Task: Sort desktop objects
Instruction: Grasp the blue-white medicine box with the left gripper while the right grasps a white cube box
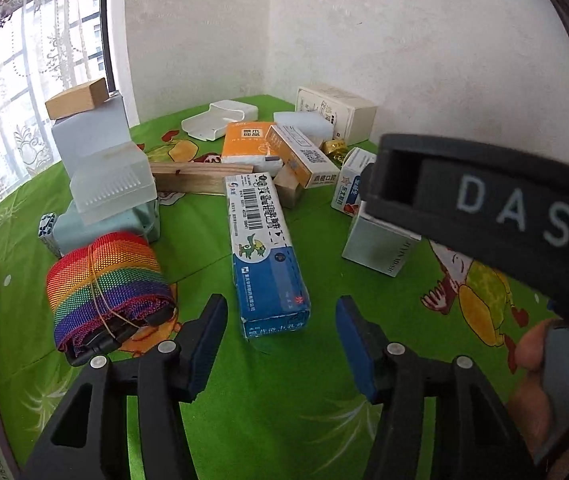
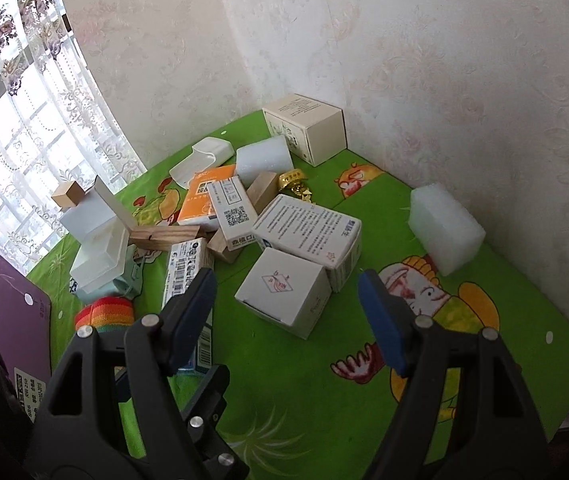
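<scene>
Boxes and blocks lie scattered on a green cartoon-print cloth (image 1: 324, 420). My left gripper (image 1: 280, 312) is open, its blue pads on either side of the near end of a long blue-and-white box (image 1: 268, 264), with a gap on both sides. The right gripper's black body (image 1: 484, 208) fills the right of the left wrist view, a hand (image 1: 536, 344) below it. In the right wrist view my right gripper (image 2: 286, 284) is open over a small white cube box (image 2: 284, 292), not touching it. The long box (image 2: 188, 276) lies by its left finger.
A rainbow strap roll (image 1: 104, 284) sits left of the long box, a stack of translucent plastic boxes (image 1: 104, 168) behind it. Orange box (image 1: 244, 142), wooden plank (image 1: 200, 176), white-blue carton (image 2: 308, 232), foam block (image 2: 444, 232), cream box (image 2: 308, 128) near the walls. Purple box (image 2: 12, 320) at left.
</scene>
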A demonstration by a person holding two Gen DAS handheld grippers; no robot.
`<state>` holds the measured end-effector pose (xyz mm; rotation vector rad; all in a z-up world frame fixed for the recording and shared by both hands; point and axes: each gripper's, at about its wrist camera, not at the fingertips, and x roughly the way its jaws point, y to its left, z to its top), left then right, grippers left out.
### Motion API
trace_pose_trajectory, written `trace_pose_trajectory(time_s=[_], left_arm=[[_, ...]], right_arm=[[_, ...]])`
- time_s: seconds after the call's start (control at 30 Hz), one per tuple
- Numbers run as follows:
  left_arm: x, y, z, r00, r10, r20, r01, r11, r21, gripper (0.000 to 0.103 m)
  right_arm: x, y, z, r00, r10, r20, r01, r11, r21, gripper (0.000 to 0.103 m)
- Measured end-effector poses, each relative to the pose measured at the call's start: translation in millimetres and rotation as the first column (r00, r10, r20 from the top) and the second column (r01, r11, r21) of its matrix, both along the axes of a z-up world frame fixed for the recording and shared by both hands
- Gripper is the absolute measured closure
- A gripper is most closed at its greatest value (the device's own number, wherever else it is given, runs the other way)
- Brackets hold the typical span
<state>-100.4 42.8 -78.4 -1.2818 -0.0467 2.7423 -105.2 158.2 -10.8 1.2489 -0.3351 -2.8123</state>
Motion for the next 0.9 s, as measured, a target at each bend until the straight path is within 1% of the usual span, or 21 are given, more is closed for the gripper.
trace_pose_trajectory(time_s=[0.1,0.2,0.23,0.27,0.3,0.4,0.53,0.67,0.73,0.9], left_arm=[[-5,-3,-4,1.000,0.012,0.017,-0.012,1.000,0.007,0.047],[-9,-6,-4,1.000,0.010,0.009,-0.010,1.000,0.004,0.047],[-11,-7,-5,1.000,0.009,0.012,-0.009,1.000,0.007,0.049],[-11,-7,-6,1.000,0.012,0.011,-0.012,1.000,-0.002,0.060],[-11,-6,-6,1.000,0.012,0.013,-0.011,1.000,-0.012,0.067],[-9,-7,-6,1.000,0.008,0.011,-0.008,1.000,-0.016,0.067],[0,-5,-6,1.000,0.003,0.003,-0.002,0.999,-0.041,0.067],[16,-4,-6,1.000,0.006,0.015,-0.005,0.999,-0.041,0.069],[25,-3,-5,1.000,0.013,0.023,-0.012,0.999,-0.046,0.069],[40,-5,-5,0.999,0.033,0.027,-0.031,0.998,-0.059,0.069]], right_arm=[[-8,-1,-8,0.999,-0.025,0.033,0.025,1.000,0.006,0.028],[-13,-1,-15,0.998,-0.031,0.050,0.030,0.999,0.015,0.028],[-14,-1,-18,0.998,-0.027,0.052,0.026,1.000,0.012,0.029],[-14,0,-20,0.998,-0.016,0.052,0.016,1.000,0.005,0.032],[-14,1,-21,0.998,-0.004,0.055,0.004,1.000,0.003,0.044],[-12,4,-21,0.999,0.021,0.043,-0.022,1.000,0.013,0.043],[2,10,-20,0.997,0.071,0.026,-0.072,0.997,0.041,0.043],[20,14,-18,0.991,0.133,0.020,-0.134,0.984,0.114,0.043],[28,19,-21,0.990,0.133,0.048,-0.139,0.981,0.137,0.042],[38,35,-32,0.990,0.102,0.096,-0.115,0.983,0.144,0.041]])
